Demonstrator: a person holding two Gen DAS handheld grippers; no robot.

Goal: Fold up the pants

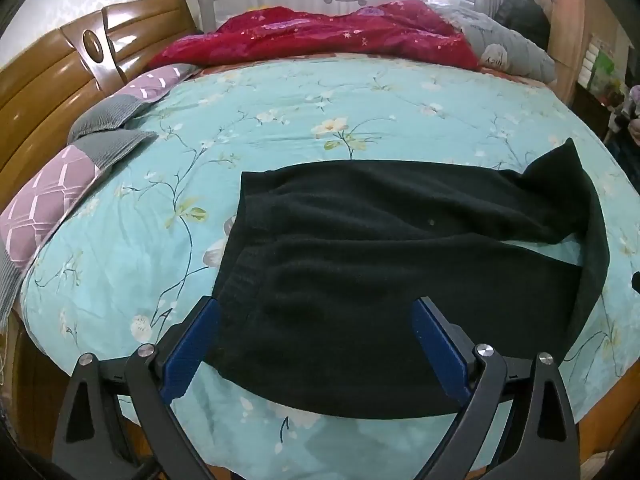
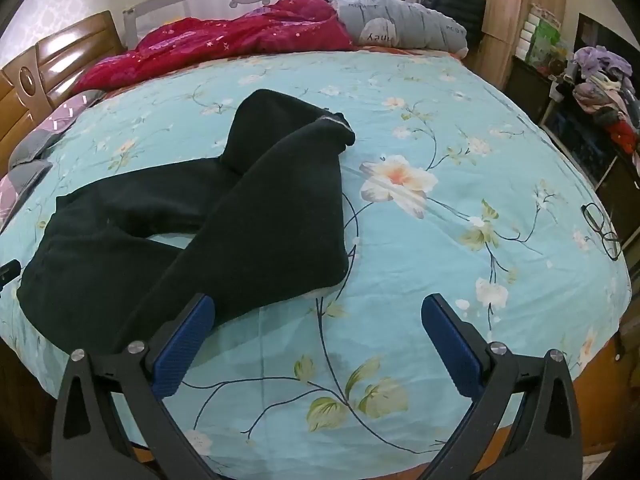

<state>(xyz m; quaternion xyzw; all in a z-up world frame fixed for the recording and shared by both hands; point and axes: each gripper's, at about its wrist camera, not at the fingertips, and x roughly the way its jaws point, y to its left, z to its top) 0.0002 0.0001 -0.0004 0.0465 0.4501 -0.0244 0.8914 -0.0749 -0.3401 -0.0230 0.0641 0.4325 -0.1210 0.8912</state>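
- Left wrist view: the left gripper (image 1: 316,344) hangs with fingers spread wide over the black pants (image 1: 400,264), whose waistband sits ahead-left, length running rightward across the bedsheet (image 1: 280,112).
- Right wrist view: the right gripper (image 2: 318,344) is spread too, empty; the pants (image 2: 180,232) lie ahead-left, legs crossed, cuffs pointing away.

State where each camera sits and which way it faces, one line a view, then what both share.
Left wrist: on the left gripper, facing across the bed over the waist end of the black pants; its own two open fingers show.
Right wrist: on the right gripper, facing across the bed beside the crossed pant legs; its own open fingers show, glasses at right.
Shared: pants, bed, red blanket, headboard.
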